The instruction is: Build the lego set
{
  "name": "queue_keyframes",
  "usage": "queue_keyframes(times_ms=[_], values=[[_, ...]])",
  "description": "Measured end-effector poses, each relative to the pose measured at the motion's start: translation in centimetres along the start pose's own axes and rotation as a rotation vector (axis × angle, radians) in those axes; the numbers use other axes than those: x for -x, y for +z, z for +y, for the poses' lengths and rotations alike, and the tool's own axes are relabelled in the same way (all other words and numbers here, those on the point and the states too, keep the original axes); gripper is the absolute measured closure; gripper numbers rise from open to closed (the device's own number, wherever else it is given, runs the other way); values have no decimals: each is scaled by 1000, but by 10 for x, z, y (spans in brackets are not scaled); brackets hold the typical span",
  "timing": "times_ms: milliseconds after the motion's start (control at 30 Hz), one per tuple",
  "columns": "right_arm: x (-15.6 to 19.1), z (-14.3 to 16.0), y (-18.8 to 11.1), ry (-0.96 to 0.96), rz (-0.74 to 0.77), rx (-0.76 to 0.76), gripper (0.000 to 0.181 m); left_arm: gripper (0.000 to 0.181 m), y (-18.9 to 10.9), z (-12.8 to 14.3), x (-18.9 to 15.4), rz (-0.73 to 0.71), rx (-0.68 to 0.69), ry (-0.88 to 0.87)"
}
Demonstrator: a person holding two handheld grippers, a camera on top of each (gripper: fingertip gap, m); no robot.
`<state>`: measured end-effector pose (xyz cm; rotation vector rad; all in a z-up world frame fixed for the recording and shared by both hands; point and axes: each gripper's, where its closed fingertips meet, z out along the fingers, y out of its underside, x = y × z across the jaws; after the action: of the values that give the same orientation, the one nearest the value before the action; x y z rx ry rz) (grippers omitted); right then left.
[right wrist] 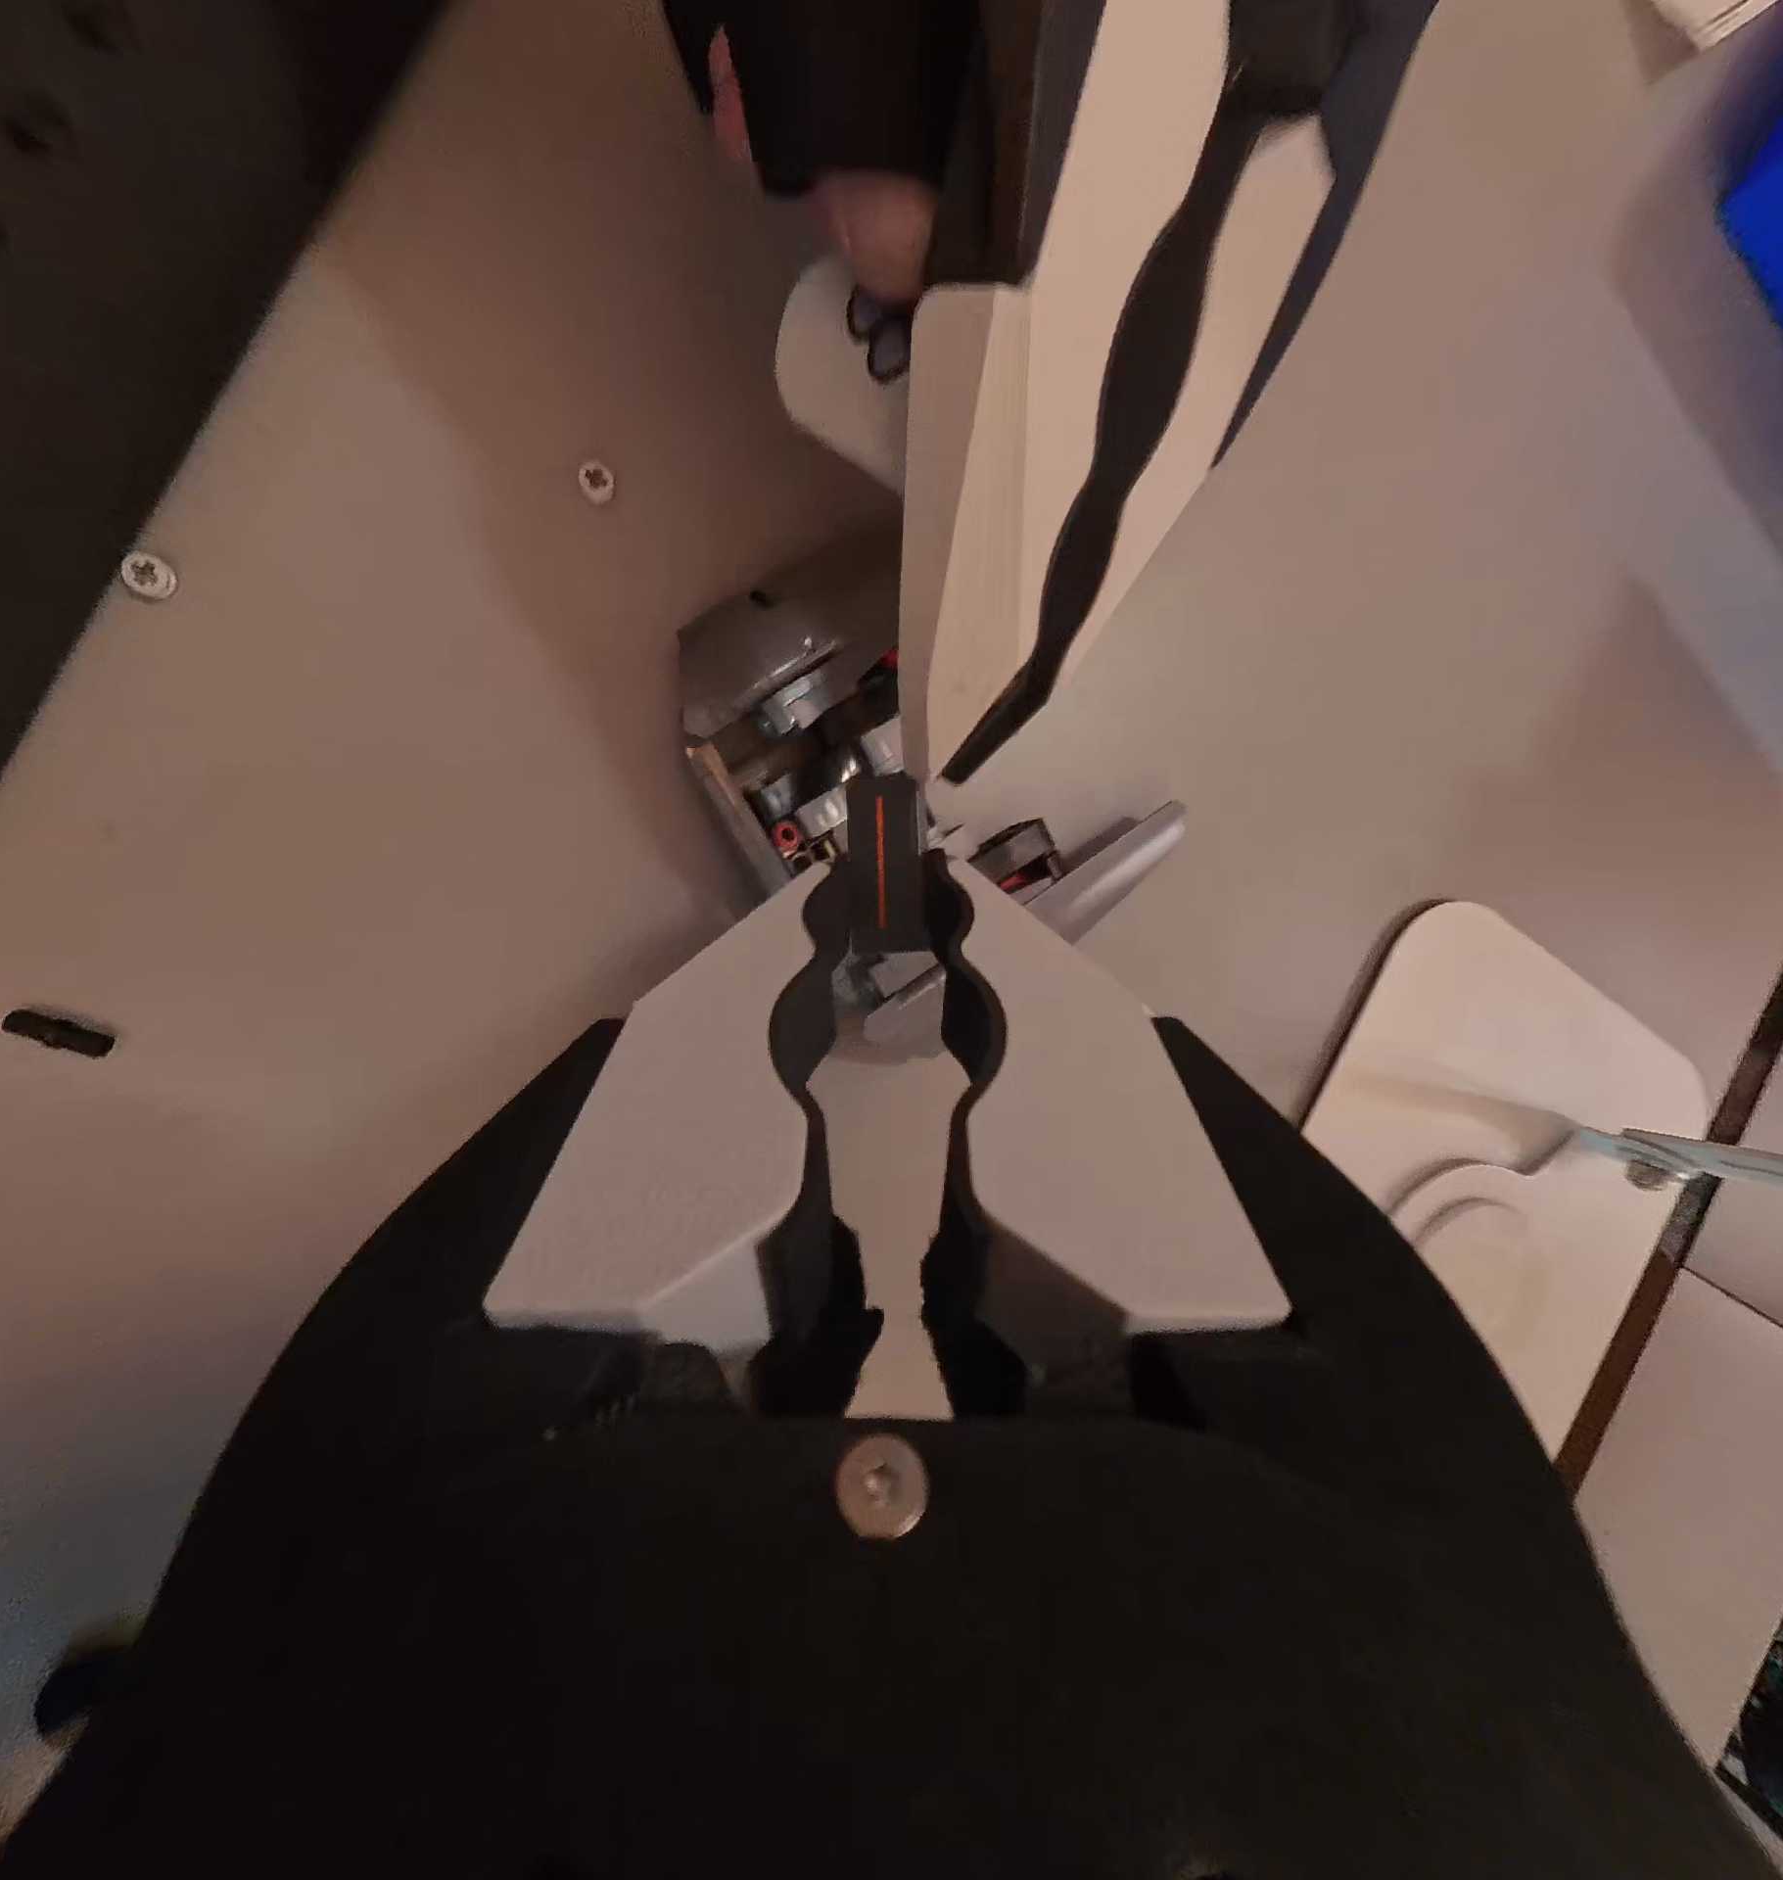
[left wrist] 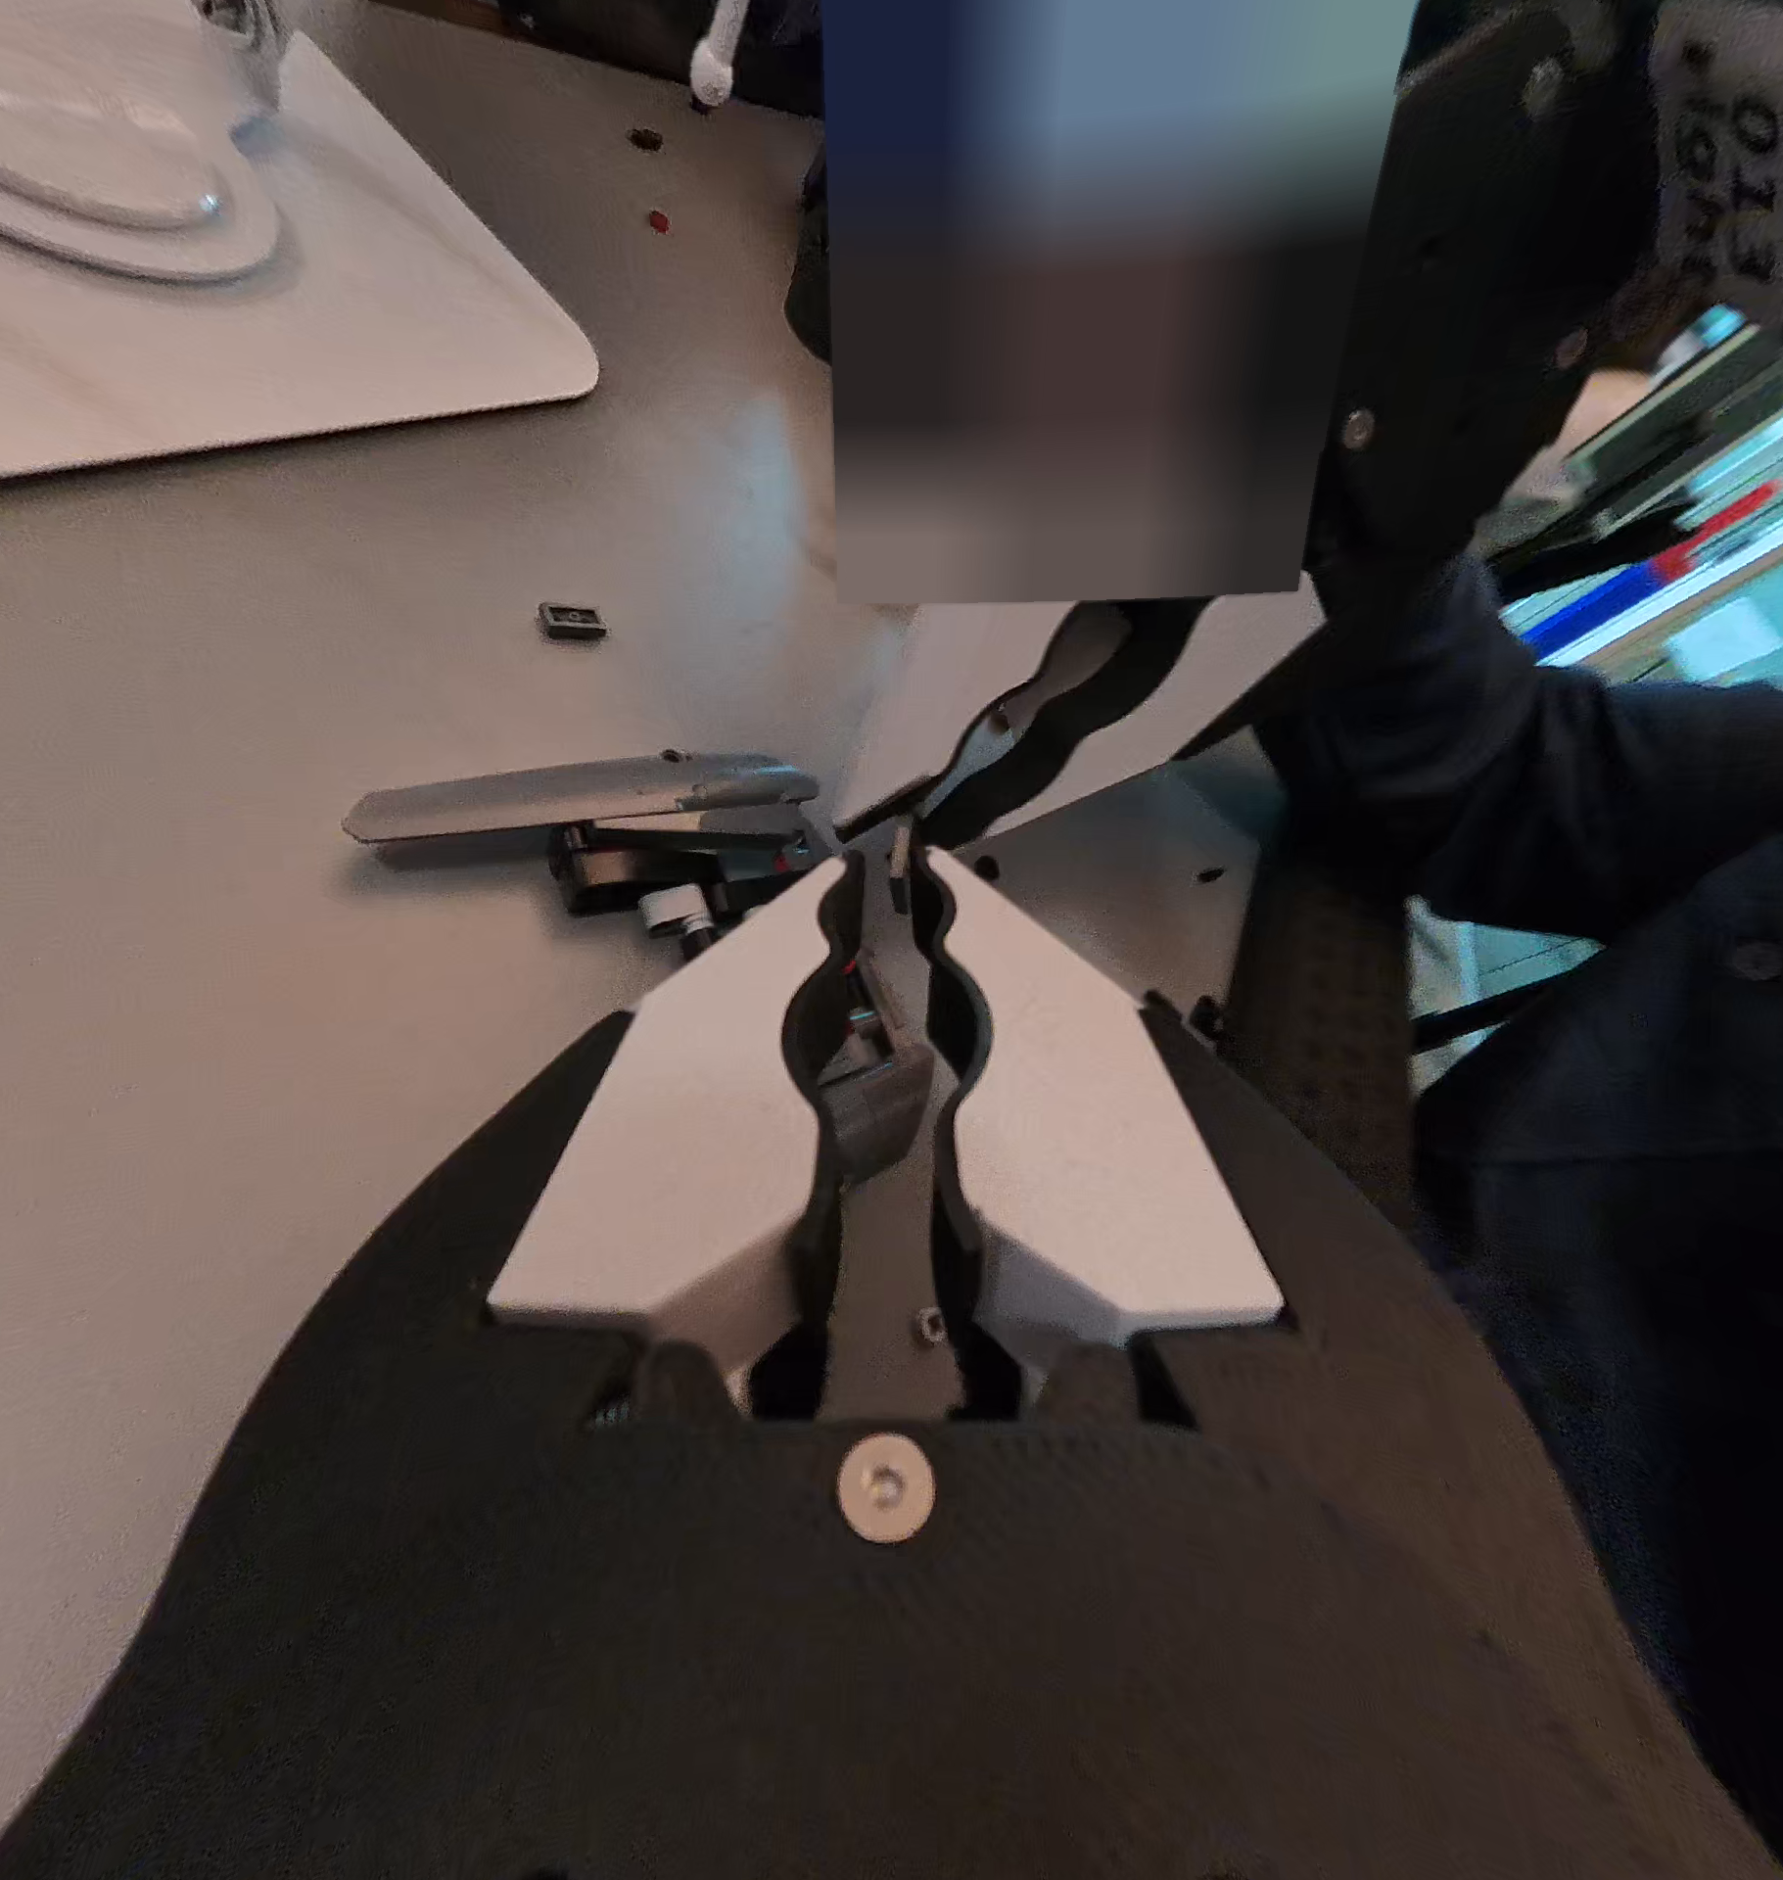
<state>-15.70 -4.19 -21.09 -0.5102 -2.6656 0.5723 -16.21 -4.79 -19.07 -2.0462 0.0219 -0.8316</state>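
Left wrist view: my left gripper (left wrist: 887, 865) is clenched on the grey lego build (left wrist: 872, 1099), a grey block of it wedged between the black pads. The build's long grey wing plate (left wrist: 572, 794) sticks out left, low over the grey table (left wrist: 205, 916), with black and white parts under it. My right gripper (left wrist: 979, 773) comes in from upper right, tips meeting mine at the build. A small dark lego piece (left wrist: 570, 622) lies loose on the table, well apart. Two tiny red bits (left wrist: 657, 220) lie farther back. A white tray (left wrist: 358, 336) sits upper left. Dark sleeve (left wrist: 1579, 794) at right.

Right wrist view: my right gripper (right wrist: 882, 875) grips a black lego piece with an orange stripe (right wrist: 879, 855), its tip against the lego build (right wrist: 795, 732). Grey bricks sit deeper between the pads. The left gripper (right wrist: 968, 753) comes down from above onto the same build. White tray (right wrist: 1497, 1068) at right. A hand (right wrist: 872, 229), blurred, up top.
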Motion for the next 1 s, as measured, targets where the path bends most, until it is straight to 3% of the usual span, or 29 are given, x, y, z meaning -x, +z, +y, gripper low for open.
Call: queue_keyframes(times_ms=[267,700,933,1000], values=[[16,10,19,-37,-86,77,169,179,8,17,-5,-93,105,187],[16,11,24,-72,-98,107,169,181,24,37,7,-183,250,253],[18,8,22,-73,-119,91,171,181,23,32,2,-159,217,257],[18,6,20,-76,-124,69,181,181,20,29,-1,-144,199,258]])
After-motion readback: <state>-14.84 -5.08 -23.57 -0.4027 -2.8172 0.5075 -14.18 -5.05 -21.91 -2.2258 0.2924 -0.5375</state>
